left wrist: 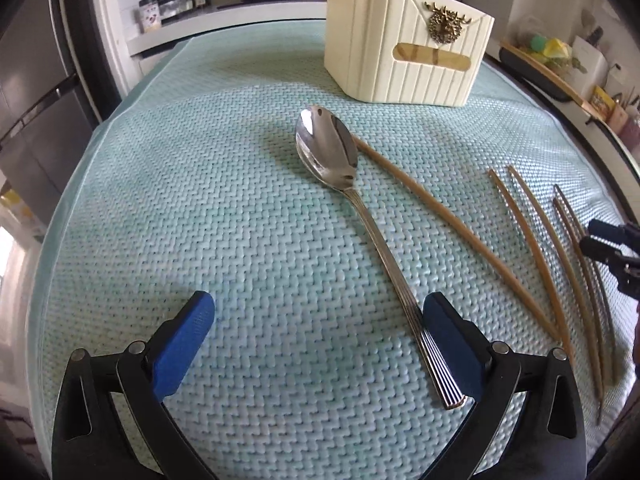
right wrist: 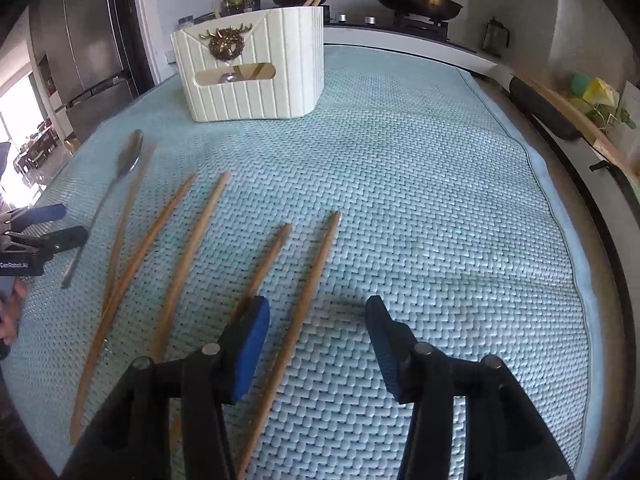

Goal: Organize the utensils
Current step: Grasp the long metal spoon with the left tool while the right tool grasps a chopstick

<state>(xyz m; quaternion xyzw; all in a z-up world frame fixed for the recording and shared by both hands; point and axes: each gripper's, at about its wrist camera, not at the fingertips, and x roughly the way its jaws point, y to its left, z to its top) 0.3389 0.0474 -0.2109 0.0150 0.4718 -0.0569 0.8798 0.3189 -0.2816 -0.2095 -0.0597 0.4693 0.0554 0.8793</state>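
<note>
Left claw released, spoon handle against its right finger. Right claw released astride one chopstick. Holder at table's far side.

Steel spoon flat, bowl toward cream holder — five wooden chopsticks scattered beside it.

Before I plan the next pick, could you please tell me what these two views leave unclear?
- Holder contents: both views show only wooden sticks and something shiny through its front window; the walls hide the rest.
- Spoon handle end: in the left wrist view, partly behind the left gripper.
- Chopsticks' near ends: in the right wrist view, covered by the right gripper.
- Spoon in the right wrist view: blurred.
</note>
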